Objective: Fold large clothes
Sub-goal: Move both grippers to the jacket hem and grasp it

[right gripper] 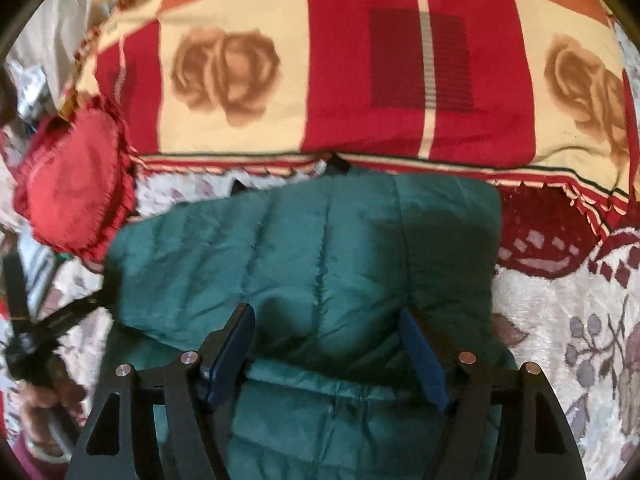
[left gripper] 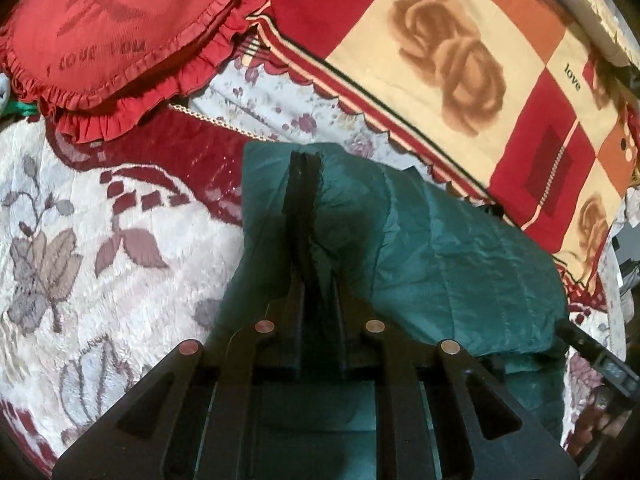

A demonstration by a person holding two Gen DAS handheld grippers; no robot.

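The green jacket [right gripper: 304,248] looks mostly folded already: it lies as a compact, roughly rectangular bundle on the fuzzy flowered blanket [left gripper: 80,216], w/ at least 2 layers showing, since a folded edge runs across just in front of the right gripper [right gripper: 328,332] and more green fabric sits under it. Judging by that, the big folds are done and what's left is prob. 1 last fold or just tidying and flattening the bundle; can't tell if sleeves are tucked inside. Left gripper [left gripper: 306,160] is clenched on a raised ridge of the jacket, fabric pinched up between its tips at the bundle's far left corner. Right gripper has its blue pads [right gripper: 236,344] spread apart over the near edge of the bundle, nothing pressed between them, so it's released, not gripping. Jacket is quilted, puffy, slightly shiny, w/ stitched channels and small wrinkles; likely springy, so folds may puff back open. Beyond both grippers lies a red-and-cream checked quilt [right gripper: 400,80]; a red frilled pillow [left gripper: 120,32] sits far left.
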